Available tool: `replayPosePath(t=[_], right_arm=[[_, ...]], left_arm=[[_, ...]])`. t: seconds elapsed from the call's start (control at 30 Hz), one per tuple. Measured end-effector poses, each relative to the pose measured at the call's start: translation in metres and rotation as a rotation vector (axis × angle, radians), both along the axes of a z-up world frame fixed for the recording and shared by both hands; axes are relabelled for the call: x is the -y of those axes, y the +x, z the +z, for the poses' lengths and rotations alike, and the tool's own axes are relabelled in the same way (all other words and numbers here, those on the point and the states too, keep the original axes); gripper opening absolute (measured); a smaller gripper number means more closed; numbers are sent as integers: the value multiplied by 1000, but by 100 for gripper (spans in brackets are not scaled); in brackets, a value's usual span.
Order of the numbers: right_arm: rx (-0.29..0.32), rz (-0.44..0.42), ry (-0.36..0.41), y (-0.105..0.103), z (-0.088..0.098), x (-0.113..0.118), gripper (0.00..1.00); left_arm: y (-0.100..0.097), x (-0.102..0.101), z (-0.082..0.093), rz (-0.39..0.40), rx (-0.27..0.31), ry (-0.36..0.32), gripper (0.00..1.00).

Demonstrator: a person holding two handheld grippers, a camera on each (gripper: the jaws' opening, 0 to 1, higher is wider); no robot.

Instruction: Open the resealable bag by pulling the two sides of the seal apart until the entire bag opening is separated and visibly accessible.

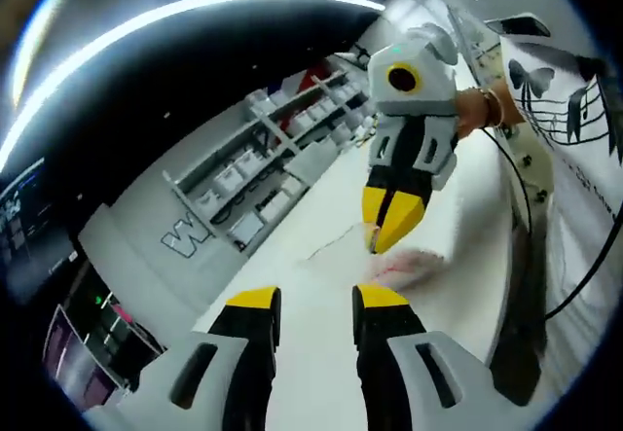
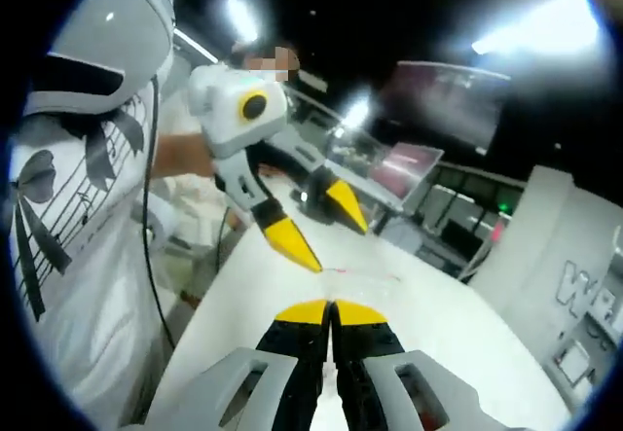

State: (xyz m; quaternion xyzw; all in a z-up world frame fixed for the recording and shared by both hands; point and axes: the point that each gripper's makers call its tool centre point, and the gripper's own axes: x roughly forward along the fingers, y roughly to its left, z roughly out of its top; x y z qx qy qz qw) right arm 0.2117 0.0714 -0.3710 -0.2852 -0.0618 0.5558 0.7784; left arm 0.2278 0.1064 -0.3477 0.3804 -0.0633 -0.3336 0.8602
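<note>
While my left gripper (image 1: 316, 300) hangs above the white table (image 1: 321, 363) with its jaws spread and nothing between them, my right gripper (image 1: 387, 232) has its yellow tips pressed together at the edge of the resealable bag (image 1: 409, 268). That clear bag lies flat on the table, its red markings blurred. Grey shelving (image 1: 268, 163) stands beyond.
</note>
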Motion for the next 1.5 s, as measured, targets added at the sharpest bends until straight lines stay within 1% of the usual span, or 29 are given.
replayPosePath(t=[0.27, 0.47, 0.63, 0.77, 0.9, 0.97, 1.07, 1.27, 1.4, 1.5], right_arm=[[-37, 29, -15, -4, -10, -11, 0], [-76, 43, -29, -5, -21, -17, 0], [-114, 43, -33, -3, -28, -16, 0], [-134, 37, -35, -2, -32, -14, 0], [-150, 24, -47, 1, -39, -12, 0], [-164, 10, -47, 4, -42, -10, 0], [-180, 0, -36, 6, -41, -10, 0], [-180, 0, -29, 6, -40, -11, 0], [-184, 1, -27, 5, -41, -12, 0], [-184, -1, -24, 6, -41, -11, 0]], left_arm=[[0, -2, -3, -3, 6, 22, 27], [1, -11, -17, 9, -29, 60, 26], [0, -17, -23, 11, -24, 98, 24], [-2, -16, -32, -5, -27, 141, 22], [-5, -15, -42, -30, -42, 167, 21], [-7, -15, -47, -35, -37, 201, 20], [-7, -17, -51, -33, -31, 226, 18], [-6, -17, -52, -37, -11, 236, 15], [-4, -19, -53, -29, -4, 244, 14], [-6, -17, -54, -38, 12, 262, 12]])
